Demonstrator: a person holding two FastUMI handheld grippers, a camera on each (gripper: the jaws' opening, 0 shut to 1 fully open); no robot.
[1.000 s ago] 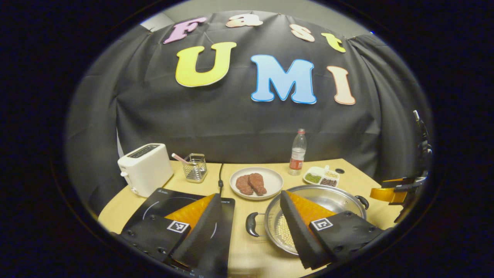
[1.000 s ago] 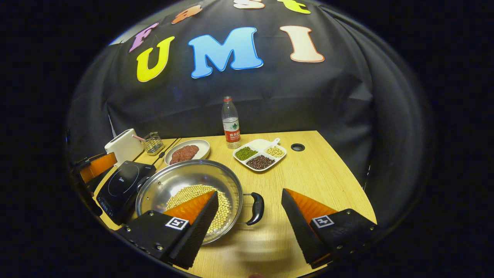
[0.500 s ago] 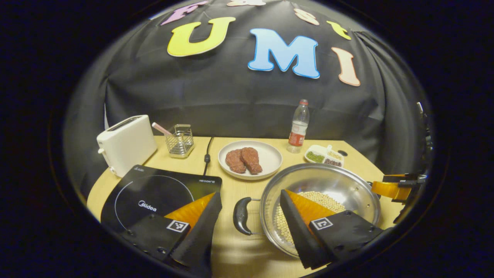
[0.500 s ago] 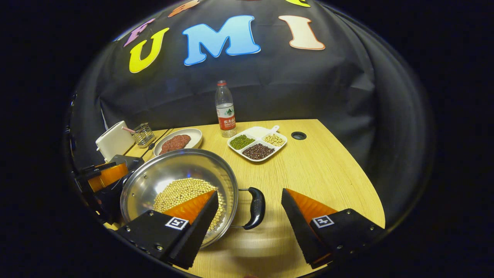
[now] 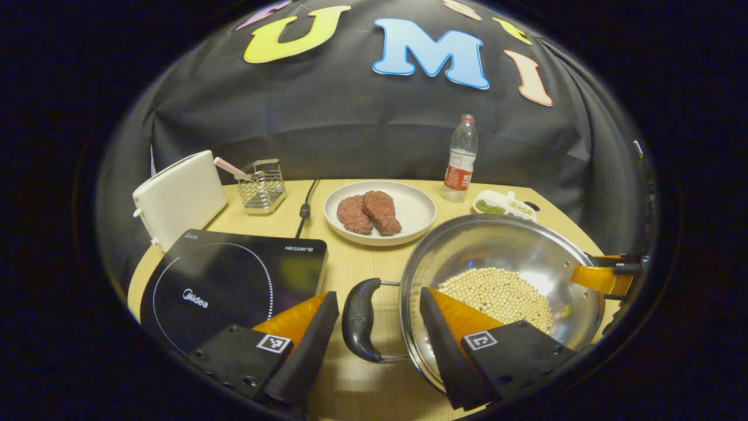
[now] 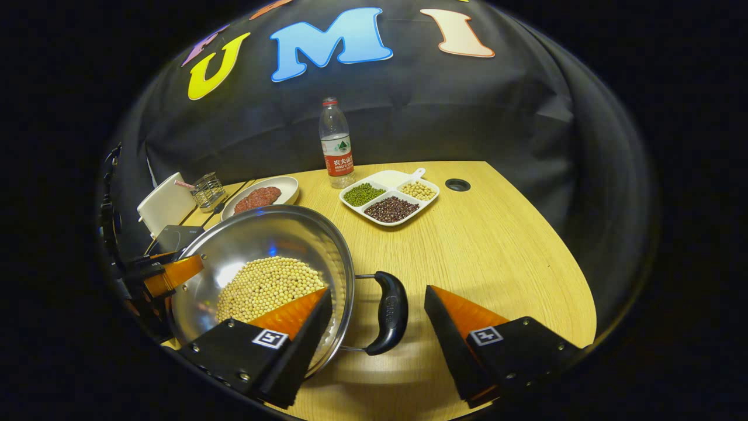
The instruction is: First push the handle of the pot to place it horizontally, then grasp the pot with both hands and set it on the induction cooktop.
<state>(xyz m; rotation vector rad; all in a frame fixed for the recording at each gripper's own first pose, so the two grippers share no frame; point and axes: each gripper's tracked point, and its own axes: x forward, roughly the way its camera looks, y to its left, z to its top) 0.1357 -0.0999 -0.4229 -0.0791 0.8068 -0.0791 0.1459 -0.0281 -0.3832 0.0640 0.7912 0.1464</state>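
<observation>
left gripper view: left gripper (image 5: 378, 318) is spread wide, one finger either side of the pot's near handle (image 5: 360, 320), nothing pinched yet. one finger (image 5: 304, 339) is over the front edge of the induction cooktop (image 5: 225, 283), the other (image 5: 444, 327) overlaps the pot (image 5: 502, 275) rim. my read: it's lined up that way so closing lands on the handle loop, not the steel wall. pot sits on the table (image 5: 350, 263) just beside the cooktop, not on it. soybeans (image 5: 497, 292) cover the pot bottom, so a level lift matters. the opposite handle is across the pot, where the other gripper's finger (image 5: 602, 278) shows at the far rim; can't tell contact there. plate of meat (image 5: 380, 211), toaster (image 5: 178, 199), wire basket (image 5: 261, 186), bottle (image 5: 461, 158) and bean tray (image 5: 504, 204) sit behind, clear of the path to the cooktop.

right gripper view: right gripper (image 6: 378, 318) also wide, straddling its own handle (image 6: 388, 313), no squeeze visible. handles lie left-right across the table, so the push step looks done; this is pre-grasp for the two-handed lift. left gripper's finger (image 6: 172, 275) is at the far rim near the cooktop corner (image 6: 172, 237). risk: uneven close tips the pot and spills beans.
</observation>
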